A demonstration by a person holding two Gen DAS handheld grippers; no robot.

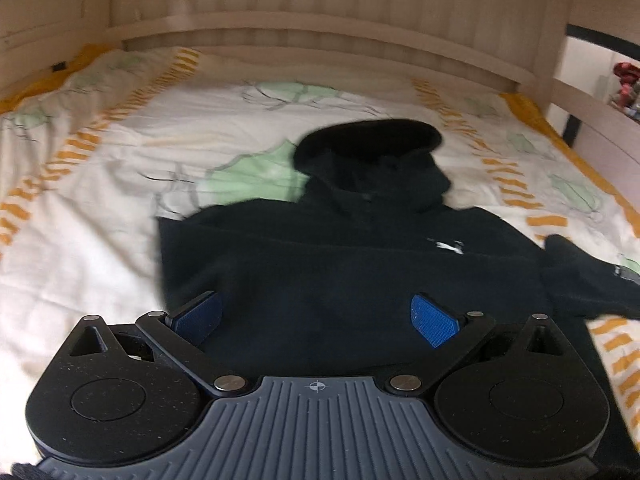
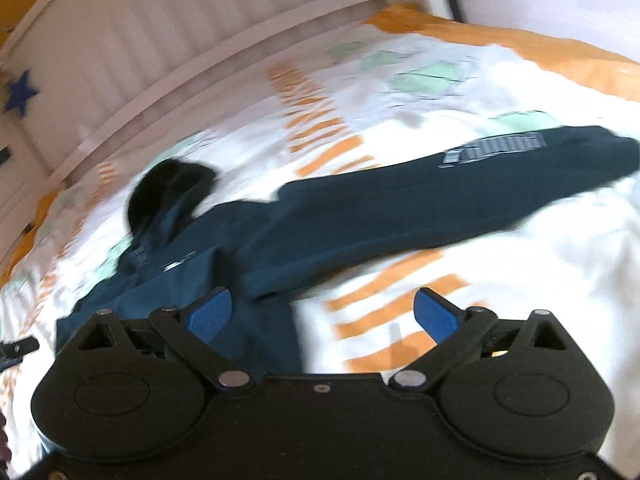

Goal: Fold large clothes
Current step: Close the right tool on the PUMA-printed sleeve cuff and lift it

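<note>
A dark navy hoodie lies flat on the bed, hood toward the headboard, a small white logo on its chest. Its left side looks folded in, giving a straight edge. My left gripper hovers open above the hoodie's lower body, blue pads wide apart, nothing between them. In the right wrist view the hoodie shows with one sleeve stretched out to the right, grey lettering near its cuff. My right gripper is open over the bedsheet beside the hoodie's edge, holding nothing.
The bed has a white sheet with orange stripes and green leaf prints. A pale wooden headboard runs across the far side. A blue star decorates the headboard panel. The other gripper's tip peeks in at the left edge.
</note>
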